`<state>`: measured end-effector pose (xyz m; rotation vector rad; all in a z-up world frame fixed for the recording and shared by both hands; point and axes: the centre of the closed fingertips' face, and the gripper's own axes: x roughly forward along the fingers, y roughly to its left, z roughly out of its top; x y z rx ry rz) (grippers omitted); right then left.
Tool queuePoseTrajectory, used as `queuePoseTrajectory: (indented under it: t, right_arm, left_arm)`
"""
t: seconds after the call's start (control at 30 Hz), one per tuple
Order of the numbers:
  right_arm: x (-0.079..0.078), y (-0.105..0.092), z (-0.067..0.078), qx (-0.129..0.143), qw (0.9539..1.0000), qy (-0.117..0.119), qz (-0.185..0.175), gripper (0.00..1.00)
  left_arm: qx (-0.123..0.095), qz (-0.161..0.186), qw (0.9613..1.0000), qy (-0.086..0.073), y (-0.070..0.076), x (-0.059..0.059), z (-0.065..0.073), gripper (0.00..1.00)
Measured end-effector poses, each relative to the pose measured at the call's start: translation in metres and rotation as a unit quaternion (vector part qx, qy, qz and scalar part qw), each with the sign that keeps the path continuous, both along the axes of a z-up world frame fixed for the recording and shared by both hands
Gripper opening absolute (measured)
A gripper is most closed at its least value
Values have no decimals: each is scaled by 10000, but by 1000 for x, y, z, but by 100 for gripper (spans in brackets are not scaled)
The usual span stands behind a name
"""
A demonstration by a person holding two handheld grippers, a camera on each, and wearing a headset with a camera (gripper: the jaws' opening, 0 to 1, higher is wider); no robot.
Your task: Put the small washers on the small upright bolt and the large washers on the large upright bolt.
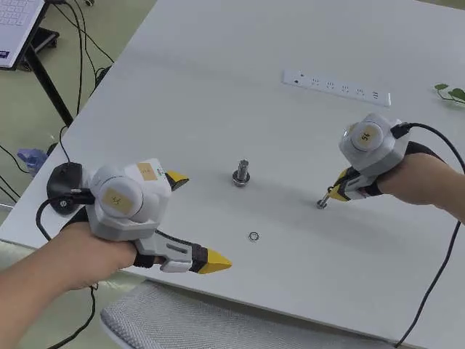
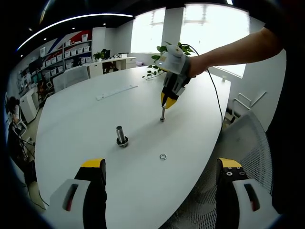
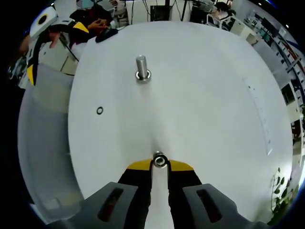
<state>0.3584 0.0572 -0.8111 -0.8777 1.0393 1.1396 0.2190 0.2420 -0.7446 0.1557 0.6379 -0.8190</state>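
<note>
The large upright bolt (image 1: 241,173) (image 2: 121,135) (image 3: 141,67) stands mid-table with a wider metal collar at its base. The small upright bolt (image 1: 321,203) (image 2: 162,114) stands to its right. My right gripper (image 1: 336,194) (image 2: 167,101) (image 3: 160,164) has its tips at the top of the small bolt, nearly closed on a small ring, the small washer (image 3: 159,160). A loose washer (image 1: 253,236) (image 2: 163,156) (image 3: 99,110) lies flat near the front edge. My left gripper (image 1: 197,220) (image 2: 161,163) hovers wide open at the front left, holding nothing.
A white power strip (image 1: 336,87) lies at the back of the white table (image 1: 182,94). A grey chair (image 1: 182,320) sits below the front edge. A laptop (image 1: 14,29) and cables are off the table at left. Green leaves (image 1: 452,91) show at far right.
</note>
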Motion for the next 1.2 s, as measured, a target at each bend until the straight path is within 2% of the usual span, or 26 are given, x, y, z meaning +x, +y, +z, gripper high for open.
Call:
queuePoseTrajectory:
  t: [0.3,0.6,0.77,0.83,1.2]
  right_arm:
    - [-1,1,-3,-37,10000,-25,44,12]
    - [-1,0,-12,-96,9999,-68,67,12]
    - [0,-3,-18,-176,9998,-81,94,12]
    - [5,-4,-24,-173,9998,-78,90,12]
    - [2,1,-36,-227,9996,-111,113,12]
  left_arm:
    - [-6,42,10000,-1,1,-2,0,96]
    - [-8,65,10000,46,3,-5,-4,95]
    - [-11,67,10000,58,3,-5,-4,95]
    - [-7,68,10000,65,2,-4,-4,95]
    - [-53,125,9999,80,1,-5,-1,93]
